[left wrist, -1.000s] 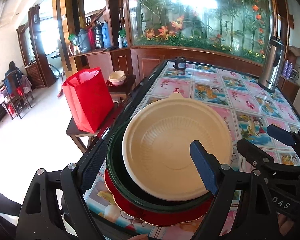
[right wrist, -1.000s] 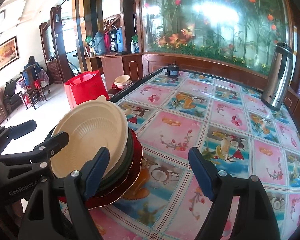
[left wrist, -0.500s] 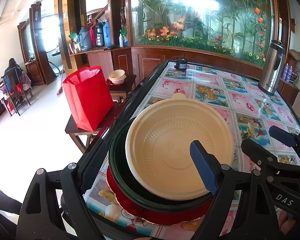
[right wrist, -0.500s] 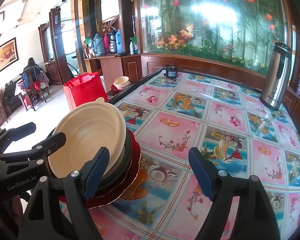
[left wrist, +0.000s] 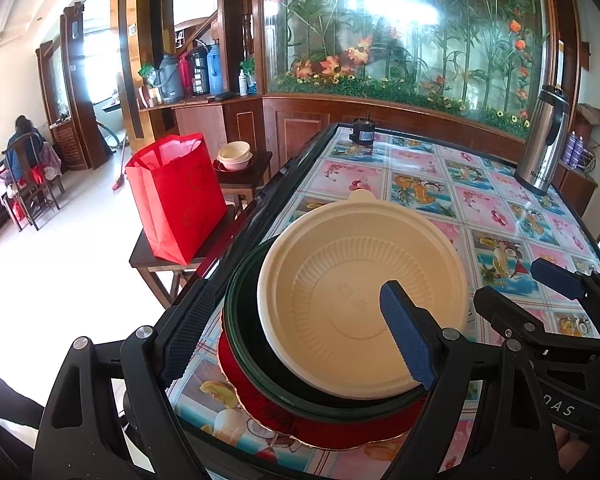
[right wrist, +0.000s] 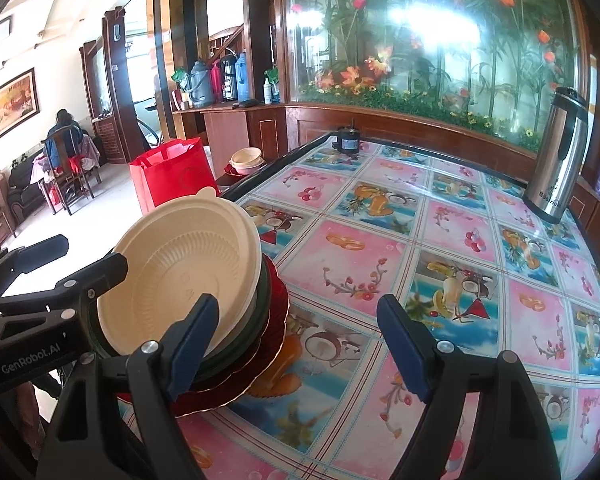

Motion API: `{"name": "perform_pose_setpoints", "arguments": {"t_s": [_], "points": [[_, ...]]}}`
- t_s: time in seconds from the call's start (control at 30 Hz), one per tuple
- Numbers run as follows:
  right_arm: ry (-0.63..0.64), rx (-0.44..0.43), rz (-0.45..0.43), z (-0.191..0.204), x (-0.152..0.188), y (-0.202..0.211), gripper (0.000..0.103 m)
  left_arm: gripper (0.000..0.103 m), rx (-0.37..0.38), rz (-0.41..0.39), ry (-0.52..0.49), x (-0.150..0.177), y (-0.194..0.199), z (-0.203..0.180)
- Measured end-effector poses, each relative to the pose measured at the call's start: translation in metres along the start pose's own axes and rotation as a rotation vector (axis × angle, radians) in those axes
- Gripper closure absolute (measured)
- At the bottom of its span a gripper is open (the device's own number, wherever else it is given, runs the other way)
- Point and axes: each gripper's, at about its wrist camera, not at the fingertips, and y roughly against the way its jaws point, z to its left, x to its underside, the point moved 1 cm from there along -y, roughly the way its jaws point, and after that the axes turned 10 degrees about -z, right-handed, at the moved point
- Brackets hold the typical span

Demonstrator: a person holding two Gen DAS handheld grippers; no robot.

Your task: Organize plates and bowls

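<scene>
At the near left corner of the table (right wrist: pixel 440 240), a stack has already been made: a cream bowl (left wrist: pixel 360 312) on top, a dark green dish (left wrist: pixel 244 320) under it, and a red plate (left wrist: pixel 284 416) at the bottom. So the piling seems to be mostly done here. It is hard to say what is left (a few more bowls (left wrist: pixel 234 155) can be seen on a small side table, far off to the left, beside a red bag (left wrist: pixel 176 196)).

The cream bowl is round, with fine ribs on its inside wall and a little tab on its far rim. It is seen tilted, with its near right edge raised; in the right view it leans up on the stack. The green dish is wider, and the red plate has a wavy gold edge.

The left gripper (left wrist: pixel 296 336) is held over the stack with its jaws spread wide. The right finger is seen in front of the bowl's near edge, but no pinch is seen. The right gripper (right wrist: pixel 296 340) is held just right of the stack, jaws spread too, nothing held. A steel flask (right wrist: pixel 556 160) is seen far right.
</scene>
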Motion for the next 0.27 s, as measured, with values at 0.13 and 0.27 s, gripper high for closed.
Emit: {"name": "perform_pose_setpoints", "arguments": {"t_s": [0.13,0.27], "points": [[0.001,-0.003,0.003,0.0023,0.0011,-0.0021,0.022,0.017,-0.007,-0.015,-0.008,-0.0004,0.0014,0.0004],[0.001,-0.008,0.004,0.0033,0.0025,-0.0018,0.022,0.017,-0.010,-0.019,-0.010,0.0003,0.0026,-0.0014]]}}
